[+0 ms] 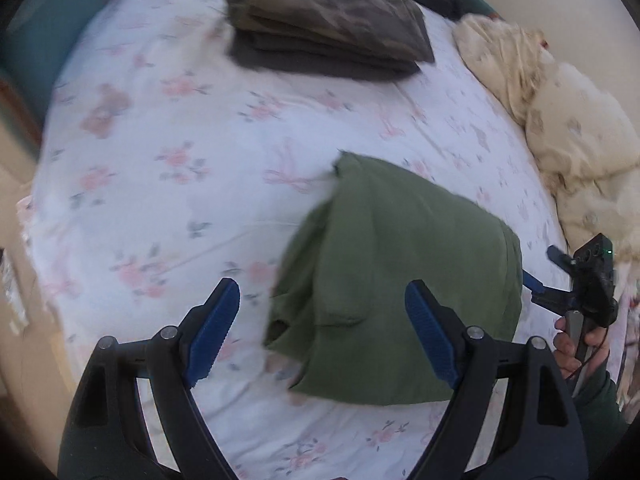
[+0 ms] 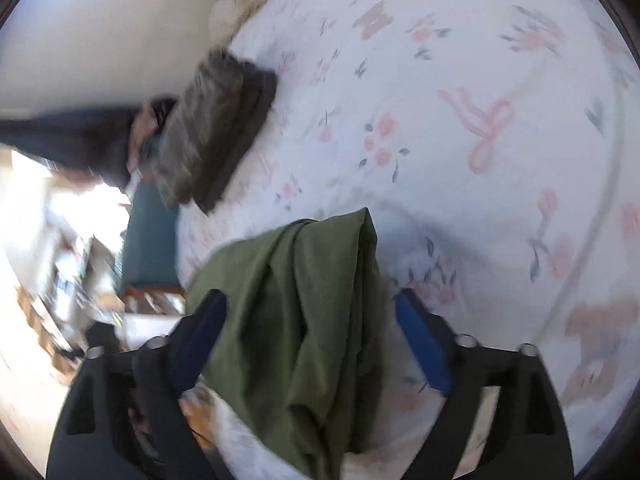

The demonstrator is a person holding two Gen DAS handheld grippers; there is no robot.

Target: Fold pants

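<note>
— Two claws, both wide and empty. Our risk: the folded green pants [image 1: 400,280] could slump open if we snag a loose edge.

— Agreed. On the bed [image 1: 168,184], they lie just ahead of our left claw [image 1: 322,334], toward its right finger; our right claw [image 2: 310,342] straddles them without pinching.

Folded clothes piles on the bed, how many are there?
2. The green pants lie folded near the grippers; a camouflage stack sits at the far end of the bed. More may be hidden out of view.
</note>
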